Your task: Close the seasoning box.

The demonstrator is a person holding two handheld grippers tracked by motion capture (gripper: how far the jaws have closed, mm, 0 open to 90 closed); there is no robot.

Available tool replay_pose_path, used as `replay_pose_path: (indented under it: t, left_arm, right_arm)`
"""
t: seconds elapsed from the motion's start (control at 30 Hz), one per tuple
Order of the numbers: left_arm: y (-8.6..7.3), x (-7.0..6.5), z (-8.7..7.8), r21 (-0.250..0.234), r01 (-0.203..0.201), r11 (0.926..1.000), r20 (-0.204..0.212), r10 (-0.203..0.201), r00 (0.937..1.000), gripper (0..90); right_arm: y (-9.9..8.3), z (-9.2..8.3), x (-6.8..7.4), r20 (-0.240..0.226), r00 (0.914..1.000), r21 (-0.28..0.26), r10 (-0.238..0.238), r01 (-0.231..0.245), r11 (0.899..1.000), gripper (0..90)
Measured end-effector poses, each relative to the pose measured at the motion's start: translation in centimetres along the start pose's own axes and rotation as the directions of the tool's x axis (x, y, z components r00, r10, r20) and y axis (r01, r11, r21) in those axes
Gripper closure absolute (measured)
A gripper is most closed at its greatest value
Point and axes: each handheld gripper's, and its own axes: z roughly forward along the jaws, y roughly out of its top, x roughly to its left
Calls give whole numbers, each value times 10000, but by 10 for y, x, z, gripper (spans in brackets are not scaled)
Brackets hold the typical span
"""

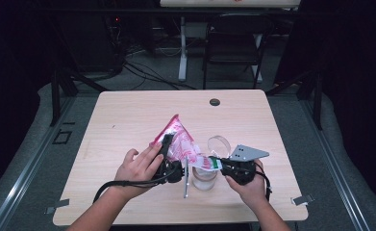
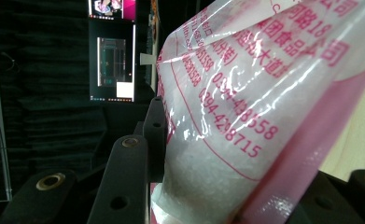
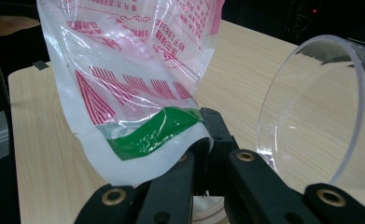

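Step in hand: judged to be pouring the white granules from the bag (image 1: 180, 142) into the clear jar (image 1: 205, 177); the jar serves as the landmark for all places below.
Bag, place: held off the table (image 1: 128, 120), slanting from up and to the left of the jar down to a corner directly over the jar's mouth.
Bag, contents: the left gripper view shows white granular matter (image 2: 203, 172) packed behind the printed pink film; it looks loose and free to shift.
Left gripper (image 1: 169, 156): to the left of the jar, jaws part-way closed and clamped across the filled body of the bag.
Right gripper (image 3: 203, 140): just right of the jar, jaws fully pinched on the thin film of the bag's lower corner, by the green stripe (image 3: 152, 133).
Lid (image 1: 218, 144): a clear round piece standing on edge just behind the jar, touching neither gripper as far as can be told.
Opening in the bag: cannot be told from these pictures whether the lower corner is cut.
Technique, aim: keep the pinched corner centred over the jar's mouth and low to it.
Technique, flow: raise the left gripper's end gradually so the granules run down in a narrow stream.
Technique, grip: hold the left clamp firm, not tighter; squeezing may burst grains out sideways.
Risk: a swinging corner would likely spill onto the table beside the jar.
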Motion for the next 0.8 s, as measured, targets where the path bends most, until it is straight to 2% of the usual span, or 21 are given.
replay_pose_path:
  t: [0.1, 0.23, 0.27, 0.3, 0.37, 0.43, 0.47, 0.8]
  left_arm:
    - [0, -1, 0, -137, -16, 9999, -17, 15, 10000, 658]
    - [1, 0, -1, -47, -67, 10000, 17, 67, 10000, 659]
    - [0, -1, 0, -191, -38, 9998, -73, 36, 10000, 659]
    - [1, 0, -1, -31, -79, 10000, -13, 79, 10000, 660]
    - [1, 0, -1, -7, -2, 10000, 46, 2, 10000, 660]
    - [1, 0, 0, -168, -21, 9999, -36, 21, 10000, 661]
    - [1, 1, -1, -24, -47, 10000, 26, 47, 10000, 661]
    - [3, 1, -2, -49, -90, 9999, 15, 90, 10000, 662]
  right_arm:
    - [0, 0, 0, 3, 10000, -5, 4, -4, 10000, 900]
    - [0, 0, -1, 37, 10000, 5, 12, -12, 10000, 900]
    - [0, 0, -1, 44, 10000, 4, 17, -17, 10000, 900]
    - [0, 0, -1, 48, 10000, 16, 6, -6, 10000, 900]
    - [-1, 0, -1, 42, 10000, 19, 7, -7, 10000, 900]
    - [-1, 0, -1, 59, 10000, 13, 22, -22, 10000, 900]
    - [-1, 0, -1, 60, 10000, 13, 21, -21, 10000, 900]
    - [-1, 0, -2, 58, 9999, 1, 86, -86, 10000, 900]
